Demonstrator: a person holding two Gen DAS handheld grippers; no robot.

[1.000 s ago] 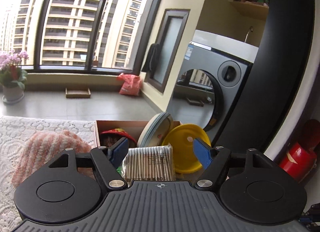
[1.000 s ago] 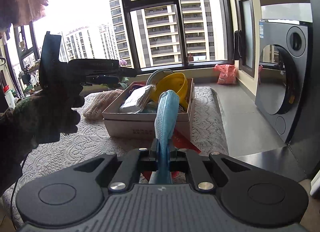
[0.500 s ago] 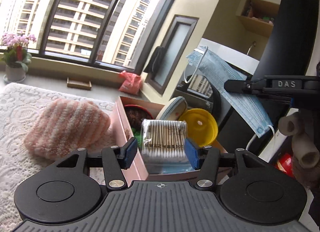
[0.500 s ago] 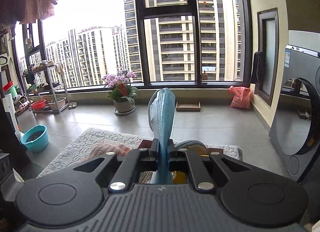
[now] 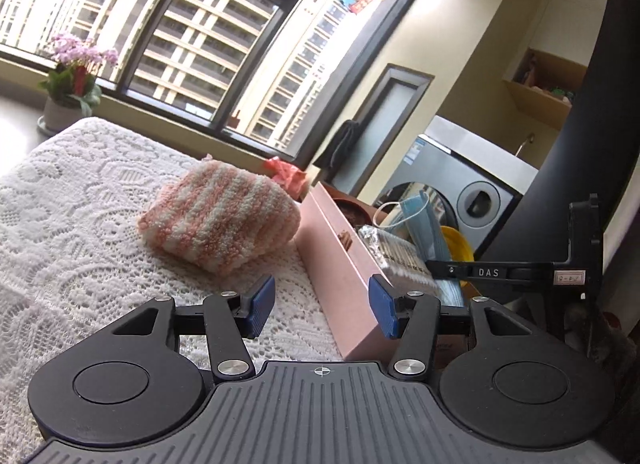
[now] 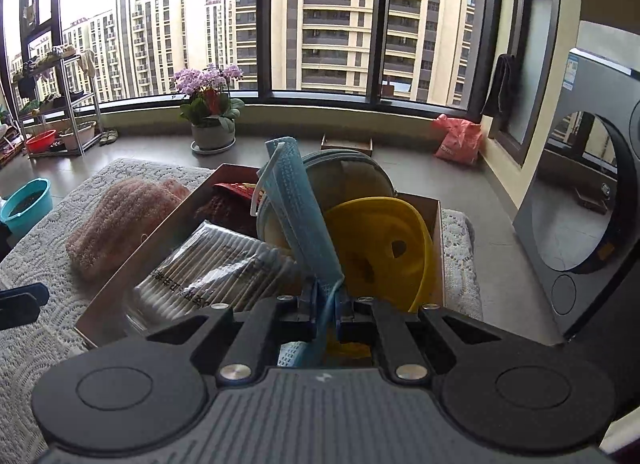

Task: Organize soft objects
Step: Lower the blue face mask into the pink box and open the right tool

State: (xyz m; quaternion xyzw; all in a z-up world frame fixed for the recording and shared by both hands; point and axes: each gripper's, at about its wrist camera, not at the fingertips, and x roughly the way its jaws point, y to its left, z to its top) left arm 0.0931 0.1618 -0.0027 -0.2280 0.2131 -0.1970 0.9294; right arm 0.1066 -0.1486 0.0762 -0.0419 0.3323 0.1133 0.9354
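Mask is kept pinched by the right gripper above the box, probably for dropping in; left gripper is left parted, nothing held.

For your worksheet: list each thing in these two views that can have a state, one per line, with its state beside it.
Left gripper: open, nothing between its pads.
Right gripper: shut on the blue face mask.
Blue face mask: folded, standing up over the box.
Pink box: lid off, filled.
Cotton swab pack: sealed, lying in the box.
Striped knit item: folded, lying on the lace cloth beside the box.
Washing machine door: closed.
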